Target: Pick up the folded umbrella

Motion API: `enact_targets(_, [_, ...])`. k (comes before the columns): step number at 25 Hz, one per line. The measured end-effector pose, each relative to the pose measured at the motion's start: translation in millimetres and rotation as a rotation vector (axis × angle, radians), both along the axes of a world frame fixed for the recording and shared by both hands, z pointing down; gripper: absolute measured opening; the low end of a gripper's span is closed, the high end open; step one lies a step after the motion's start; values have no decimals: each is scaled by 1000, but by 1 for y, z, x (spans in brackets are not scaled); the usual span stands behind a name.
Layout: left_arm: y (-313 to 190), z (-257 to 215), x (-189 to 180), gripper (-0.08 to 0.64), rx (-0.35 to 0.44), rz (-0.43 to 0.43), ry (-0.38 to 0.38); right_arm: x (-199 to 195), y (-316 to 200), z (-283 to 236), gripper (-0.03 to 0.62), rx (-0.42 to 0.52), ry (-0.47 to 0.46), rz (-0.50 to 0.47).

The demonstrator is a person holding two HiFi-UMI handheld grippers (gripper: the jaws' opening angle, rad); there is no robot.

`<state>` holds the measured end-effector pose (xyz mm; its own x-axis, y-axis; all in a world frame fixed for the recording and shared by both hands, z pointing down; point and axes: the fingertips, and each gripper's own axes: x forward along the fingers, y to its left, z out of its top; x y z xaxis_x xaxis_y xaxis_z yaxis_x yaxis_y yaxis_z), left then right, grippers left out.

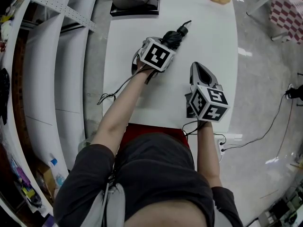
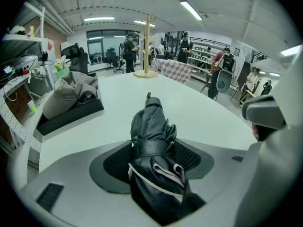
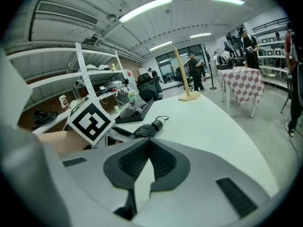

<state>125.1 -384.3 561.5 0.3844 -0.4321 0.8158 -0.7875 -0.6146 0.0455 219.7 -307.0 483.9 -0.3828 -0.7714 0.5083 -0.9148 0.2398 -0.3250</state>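
The folded black umbrella (image 2: pixel 150 141) sits right between the two fingers of my left gripper (image 2: pixel 151 156). The fingers squeeze it from both sides, near its strap. Its far end sticks out past the fingers, over the white table (image 1: pixel 208 41). I cannot tell if it touches the table. My right gripper (image 3: pixel 146 163) is off to the side with its fingers pressed together, and it holds nothing. A black tray (image 1: pixel 135 7) of grey cloth sits farther back.

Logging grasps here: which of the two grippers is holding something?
The left gripper: its jaws are clamped on the black folded umbrella. The right gripper has its jaws meeting at the tips with nothing between them.
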Motion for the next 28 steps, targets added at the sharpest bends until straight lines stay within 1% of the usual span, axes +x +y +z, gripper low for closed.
enact_targets(6, [0, 5, 1, 270, -41, -9, 19, 1, -2, 0, 18, 0, 7, 2])
enact_targets(13, [-1, 9, 1, 270, -51, -1, 14, 1, -2, 0, 18, 0, 14, 7])
enact_targets(17, [0, 12, 4, 270, -80, 7, 47, 1, -2, -1, 18, -1, 15, 11])
enact_targets(19, [1, 13, 4, 268, -87, 7, 45, 1, 0, -1, 18, -2, 15, 15])
enact_targets(22, [3, 12, 4, 256, -77, 5, 18, 2, 1, -2, 18, -3, 16, 19])
enact_targets(28, [4, 10, 7, 235, -32, 7, 9, 0, 6, -5, 18, 3, 18, 28])
